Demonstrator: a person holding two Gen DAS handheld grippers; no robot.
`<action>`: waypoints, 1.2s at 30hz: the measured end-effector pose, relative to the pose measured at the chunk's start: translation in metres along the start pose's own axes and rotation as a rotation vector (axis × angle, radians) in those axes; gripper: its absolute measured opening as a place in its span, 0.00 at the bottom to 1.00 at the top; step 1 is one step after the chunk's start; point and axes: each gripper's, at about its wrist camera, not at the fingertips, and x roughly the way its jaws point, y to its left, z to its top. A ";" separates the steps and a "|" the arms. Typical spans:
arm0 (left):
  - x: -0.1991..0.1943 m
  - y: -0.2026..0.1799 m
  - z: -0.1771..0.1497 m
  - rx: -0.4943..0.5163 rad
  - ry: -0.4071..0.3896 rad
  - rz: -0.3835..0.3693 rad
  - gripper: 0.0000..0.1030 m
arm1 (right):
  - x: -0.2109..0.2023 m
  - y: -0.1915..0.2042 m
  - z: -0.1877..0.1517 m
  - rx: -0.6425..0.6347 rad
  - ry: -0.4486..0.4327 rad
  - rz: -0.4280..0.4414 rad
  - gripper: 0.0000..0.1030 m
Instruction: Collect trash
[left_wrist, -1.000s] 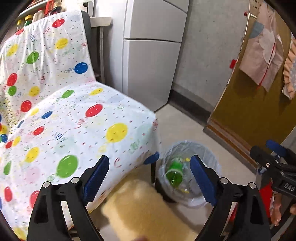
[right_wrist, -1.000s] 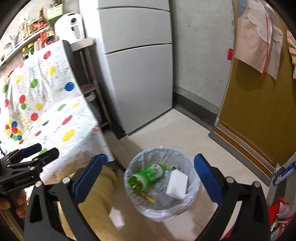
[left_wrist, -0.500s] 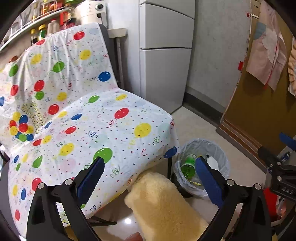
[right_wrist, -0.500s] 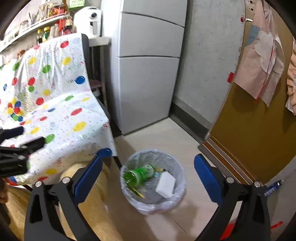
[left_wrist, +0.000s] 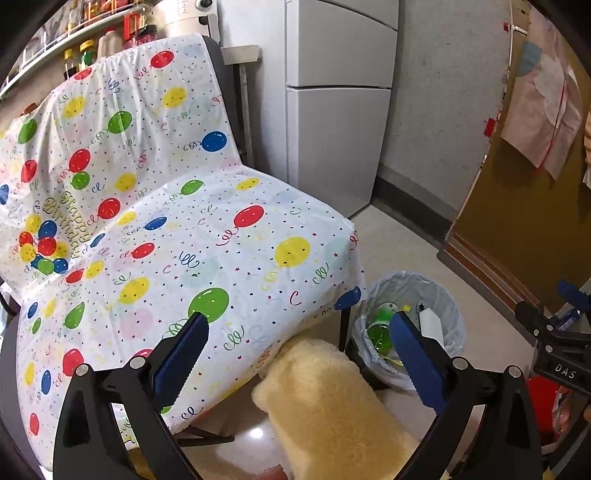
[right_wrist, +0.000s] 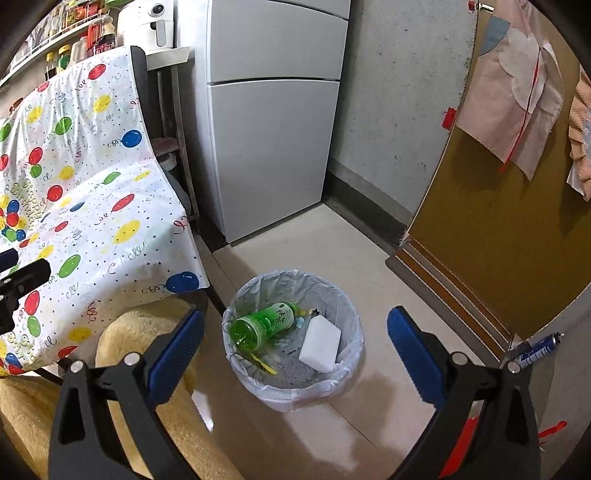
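A round bin with a white liner (right_wrist: 236, 295) stands on the floor by the table's corner; it also shows in the left wrist view (left_wrist: 452, 314). In it lie a green bottle (right_wrist: 264, 325), a white sponge block (right_wrist: 320, 343) and small yellow scraps. My right gripper (right_wrist: 295, 345) is open and empty, above and in front of the bin. My left gripper (left_wrist: 295, 354) is open and empty, over the table's front edge, left of the bin. The right gripper also shows at the right edge of the left wrist view (left_wrist: 554, 332).
A table under a balloon-print cloth (left_wrist: 184, 240) fills the left. A fluffy yellow cover (left_wrist: 332, 398) sits below its edge. A white fridge (right_wrist: 269, 129) stands behind the bin, a brown door (right_wrist: 498, 240) at right. A spray can (right_wrist: 539, 347) lies on the floor at right.
Both grippers have pulled back and up from the bin, which now looks smaller and farther. The left view has swung left, showing more of the table. Both stay open.
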 end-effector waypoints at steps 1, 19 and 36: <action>0.000 0.000 0.000 -0.001 0.001 0.000 0.94 | 0.000 0.000 0.000 -0.001 -0.001 0.000 0.94; -0.001 -0.001 -0.001 0.001 0.002 -0.003 0.94 | 0.002 -0.001 0.001 0.000 0.000 -0.001 0.94; -0.002 0.001 -0.001 -0.002 0.004 0.001 0.94 | 0.004 -0.001 0.001 0.003 0.003 -0.005 0.94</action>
